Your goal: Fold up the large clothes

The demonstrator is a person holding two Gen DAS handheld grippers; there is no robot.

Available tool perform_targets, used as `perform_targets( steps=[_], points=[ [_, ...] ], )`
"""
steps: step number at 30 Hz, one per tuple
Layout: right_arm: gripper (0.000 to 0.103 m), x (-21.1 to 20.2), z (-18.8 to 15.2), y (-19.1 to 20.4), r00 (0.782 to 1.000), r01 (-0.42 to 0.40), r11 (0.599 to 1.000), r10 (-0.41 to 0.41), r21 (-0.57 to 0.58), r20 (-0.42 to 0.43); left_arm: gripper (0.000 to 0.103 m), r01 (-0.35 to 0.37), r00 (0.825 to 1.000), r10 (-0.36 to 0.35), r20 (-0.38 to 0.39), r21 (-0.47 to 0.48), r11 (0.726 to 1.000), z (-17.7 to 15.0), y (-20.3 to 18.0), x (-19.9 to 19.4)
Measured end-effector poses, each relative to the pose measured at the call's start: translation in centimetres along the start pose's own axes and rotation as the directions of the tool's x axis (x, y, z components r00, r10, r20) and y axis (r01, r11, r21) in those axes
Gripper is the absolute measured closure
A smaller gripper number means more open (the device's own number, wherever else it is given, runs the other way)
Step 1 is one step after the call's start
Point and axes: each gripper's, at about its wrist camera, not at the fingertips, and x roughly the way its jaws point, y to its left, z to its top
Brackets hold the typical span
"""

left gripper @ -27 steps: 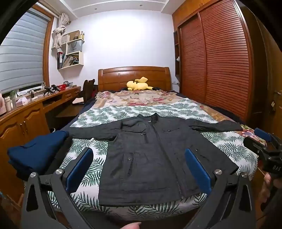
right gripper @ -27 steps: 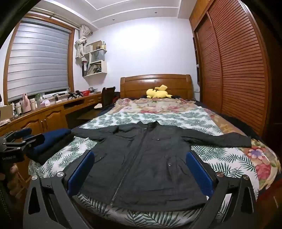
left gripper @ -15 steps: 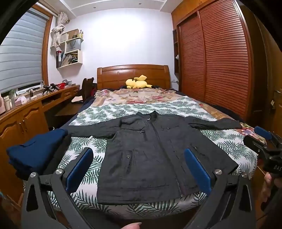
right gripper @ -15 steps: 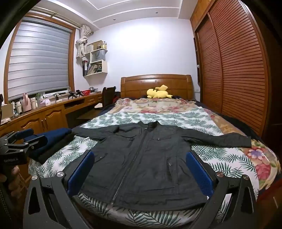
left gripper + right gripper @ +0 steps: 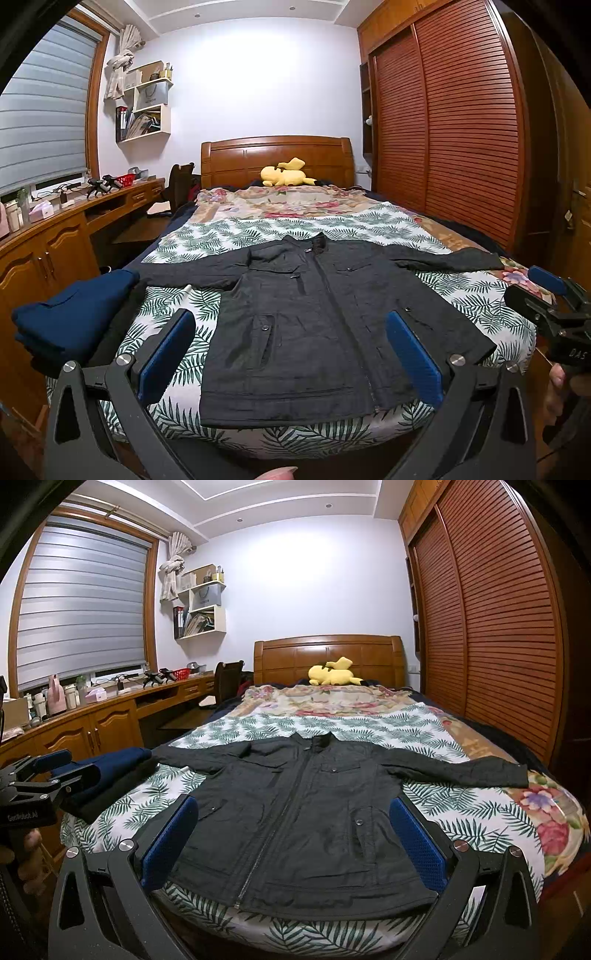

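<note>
A dark grey zip jacket (image 5: 317, 317) lies flat and face up on the bed (image 5: 480, 302), both sleeves spread out to the sides, hem toward me; it also shows in the right wrist view (image 5: 306, 812). My left gripper (image 5: 290, 354) is open and empty, held above the foot of the bed in front of the hem. My right gripper (image 5: 291, 838) is open and empty too, likewise short of the hem. Neither touches the jacket.
A stack of folded dark blue clothes (image 5: 74, 317) lies at the bed's left corner. A wooden desk and cabinets (image 5: 92, 723) run along the left. A louvred wardrobe (image 5: 498, 627) lines the right. A yellow plush toy (image 5: 284, 175) rests by the headboard.
Both views have shifted slightly; the jacket sits a little lower and nearer in the left wrist view. Both grippers stay open and the jacket has not moved.
</note>
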Motion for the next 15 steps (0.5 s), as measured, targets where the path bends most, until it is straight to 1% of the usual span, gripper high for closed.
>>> perform_targets(
  steps=[15],
  points=[
    [0.000, 0.22, -0.33, 0.24, 1.000, 0.005, 1.000, -0.005, 0.003, 0.000, 0.000, 0.004, 1.000, -0.004, 0.011, 0.003, 1.000, 0.32, -0.34, -0.66]
  ],
)
